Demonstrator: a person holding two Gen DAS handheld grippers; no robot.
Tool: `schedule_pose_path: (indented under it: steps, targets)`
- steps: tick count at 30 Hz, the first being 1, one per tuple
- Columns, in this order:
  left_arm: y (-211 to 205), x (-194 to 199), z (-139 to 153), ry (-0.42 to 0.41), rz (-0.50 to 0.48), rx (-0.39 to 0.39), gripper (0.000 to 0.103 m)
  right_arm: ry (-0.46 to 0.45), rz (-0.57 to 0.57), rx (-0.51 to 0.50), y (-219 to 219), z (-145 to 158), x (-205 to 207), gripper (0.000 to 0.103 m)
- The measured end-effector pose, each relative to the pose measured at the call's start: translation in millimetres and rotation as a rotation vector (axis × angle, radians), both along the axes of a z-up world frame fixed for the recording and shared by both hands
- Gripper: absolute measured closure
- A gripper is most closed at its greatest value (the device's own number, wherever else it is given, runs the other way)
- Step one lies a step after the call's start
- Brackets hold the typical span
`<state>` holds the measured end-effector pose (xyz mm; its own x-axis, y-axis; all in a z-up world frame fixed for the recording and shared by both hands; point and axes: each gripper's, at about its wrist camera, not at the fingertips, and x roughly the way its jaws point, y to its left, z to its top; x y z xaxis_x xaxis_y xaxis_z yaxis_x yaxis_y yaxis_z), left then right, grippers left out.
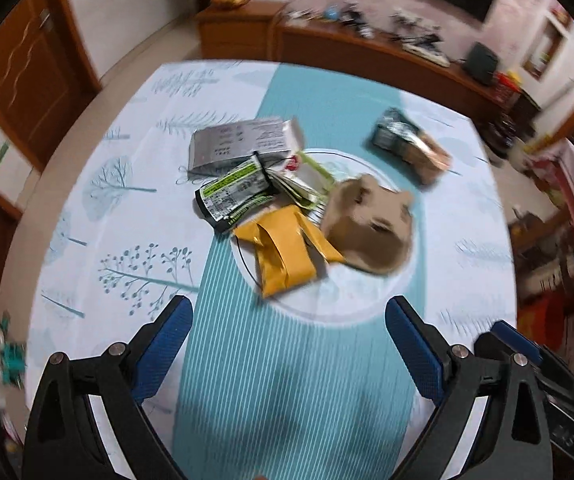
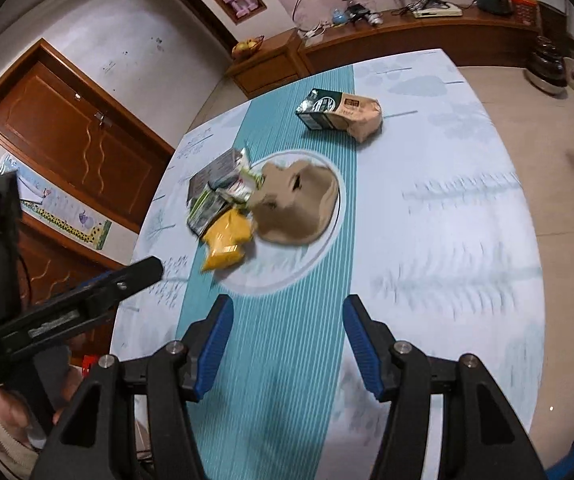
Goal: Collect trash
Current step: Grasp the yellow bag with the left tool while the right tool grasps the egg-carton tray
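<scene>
A heap of trash lies mid-table: a crumpled brown paper bag (image 1: 371, 228) (image 2: 295, 210), a yellow wrapper (image 1: 283, 252) (image 2: 227, 240), a green-and-black packet (image 1: 235, 196) (image 2: 205, 208), a silver box (image 1: 243, 142) (image 2: 215, 170). A separate dark-green and tan carton (image 1: 411, 148) (image 2: 341, 114) lies farther back. My left gripper (image 1: 287, 328) is open and empty, near side of the heap; it also shows in the right wrist view (image 2: 143, 272). My right gripper (image 2: 287, 332) is open and empty, also short of the heap; part of it shows in the left wrist view (image 1: 519, 340).
The table (image 2: 447, 220) has a pale cloth with tree prints and a teal striped runner (image 1: 287, 380). A wooden sideboard (image 2: 407, 40) with clutter stands behind. Wooden doors (image 2: 79, 140) are at the left. Bare floor (image 2: 547, 160) lies right of the table.
</scene>
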<state>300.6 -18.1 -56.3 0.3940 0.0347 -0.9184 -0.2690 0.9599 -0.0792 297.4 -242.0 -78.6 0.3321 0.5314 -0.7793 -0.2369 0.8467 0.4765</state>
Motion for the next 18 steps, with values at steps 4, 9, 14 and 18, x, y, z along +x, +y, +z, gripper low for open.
schedule_pose_path:
  steps: [4,9,14,18]
  targets:
    - [12.4,30.5,-24.3,0.051,0.065,-0.017,0.007,0.007,0.024,0.011,7.6,-9.0,37.5,0.046]
    - [25.2,55.4,-51.0,0.111,0.138,-0.055,0.009,0.024,0.041,0.034,25.1,-18.3,77.2,0.041]
    - [28.0,68.4,-75.3,0.177,0.162,-0.072,0.016,0.046,0.058,0.043,43.2,-28.3,101.2,0.039]
    - [31.2,72.6,-90.6,0.229,0.183,-0.071,0.042,0.078,0.056,0.025,54.7,-38.3,112.8,0.039]
